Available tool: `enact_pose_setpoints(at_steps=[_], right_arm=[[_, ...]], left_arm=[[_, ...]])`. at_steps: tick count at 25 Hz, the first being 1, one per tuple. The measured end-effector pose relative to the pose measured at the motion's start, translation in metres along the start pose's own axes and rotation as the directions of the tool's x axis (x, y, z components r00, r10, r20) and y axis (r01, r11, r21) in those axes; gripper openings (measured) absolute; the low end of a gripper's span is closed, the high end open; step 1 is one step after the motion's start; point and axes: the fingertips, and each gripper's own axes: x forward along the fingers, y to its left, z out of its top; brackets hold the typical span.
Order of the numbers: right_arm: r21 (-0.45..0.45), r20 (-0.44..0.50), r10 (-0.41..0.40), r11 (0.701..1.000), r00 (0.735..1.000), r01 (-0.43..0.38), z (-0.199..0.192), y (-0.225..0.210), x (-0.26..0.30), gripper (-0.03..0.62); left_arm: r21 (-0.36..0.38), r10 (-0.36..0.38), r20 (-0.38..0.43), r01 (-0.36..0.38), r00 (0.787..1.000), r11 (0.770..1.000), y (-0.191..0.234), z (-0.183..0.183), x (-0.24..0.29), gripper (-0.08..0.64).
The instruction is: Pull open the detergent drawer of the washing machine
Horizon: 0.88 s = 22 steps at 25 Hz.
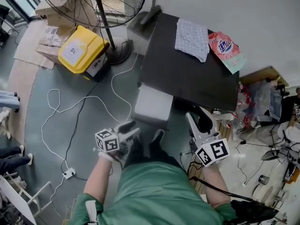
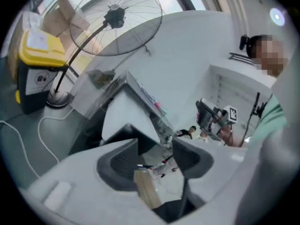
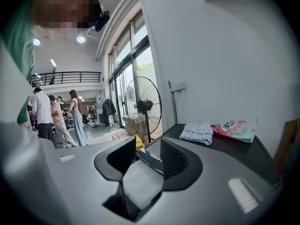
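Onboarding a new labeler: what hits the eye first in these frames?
The black washing machine top fills the middle of the head view, with a checked cloth and a pink detergent bag lying on it. A white drawer juts out at its front, and a big floor fan stands beside a yellow bin at upper left.

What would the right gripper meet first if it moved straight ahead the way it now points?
Probably the white front corner of the black-topped washing machine, framed between the right gripper's open jaws; depth is unclear.
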Motion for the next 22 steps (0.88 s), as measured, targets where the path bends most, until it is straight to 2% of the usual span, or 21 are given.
enact_pose_setpoints(at_steps=[2, 4, 6, 8, 11, 13, 16, 19, 21, 22], right_arm=[[-0.01, -0.004, -0.033, 0.999, 0.999, 0.033, 0.003, -0.007, -0.001, 0.163], [-0.015, -0.007, -0.066, 0.998, 0.998, 0.066, 0.008, -0.015, -0.001, 0.163], [-0.011, 0.0, -0.085, 0.996, 0.996, 0.085, 0.018, -0.021, -0.002, 0.163], [-0.022, 0.021, -0.09, 0.996, 0.996, 0.09, 0.029, -0.024, -0.004, 0.163], [-0.048, 0.05, -0.092, 0.994, 0.994, 0.094, 0.044, -0.026, -0.005, 0.163], [-0.054, 0.068, -0.096, 0.994, 0.993, 0.1, 0.054, -0.027, -0.005, 0.163], [-0.066, 0.098, -0.108, 0.991, 0.989, 0.114, 0.071, -0.031, -0.008, 0.163], [-0.082, 0.132, -0.129, 0.987, 0.983, 0.14, 0.093, -0.038, -0.012, 0.163], [-0.088, 0.158, -0.141, 0.984, 0.977, 0.156, 0.107, -0.043, -0.014, 0.163], [-0.091, 0.17, -0.145, 0.982, 0.975, 0.163, 0.113, -0.044, -0.015, 0.163]], left_arm=[[0.074, 0.093, -0.036, -0.09, 0.995, 0.993, 0.001, 0.014, -0.005, 0.21], [0.214, 0.191, -0.129, -0.161, 0.973, 0.963, -0.004, 0.014, -0.003, 0.196], [0.346, 0.219, -0.196, -0.142, 0.956, 0.927, -0.024, 0.014, 0.002, 0.178], [0.405, 0.198, -0.197, -0.104, 0.96, 0.909, -0.049, 0.026, 0.005, 0.175], [0.45, 0.197, -0.068, -0.146, 0.978, 0.881, -0.076, 0.076, 0.004, 0.175], [0.49, 0.233, 0.049, -0.226, 0.971, 0.842, -0.088, 0.12, -0.001, 0.175], [0.552, 0.293, 0.207, -0.359, 0.933, 0.752, -0.111, 0.183, -0.011, 0.172], [0.612, 0.286, 0.329, -0.434, 0.9, 0.661, -0.145, 0.238, -0.018, 0.167], [0.621, 0.28, 0.401, -0.484, 0.872, 0.617, -0.163, 0.266, -0.021, 0.166], [0.614, 0.28, 0.435, -0.509, 0.856, 0.603, -0.169, 0.277, -0.023, 0.166]])
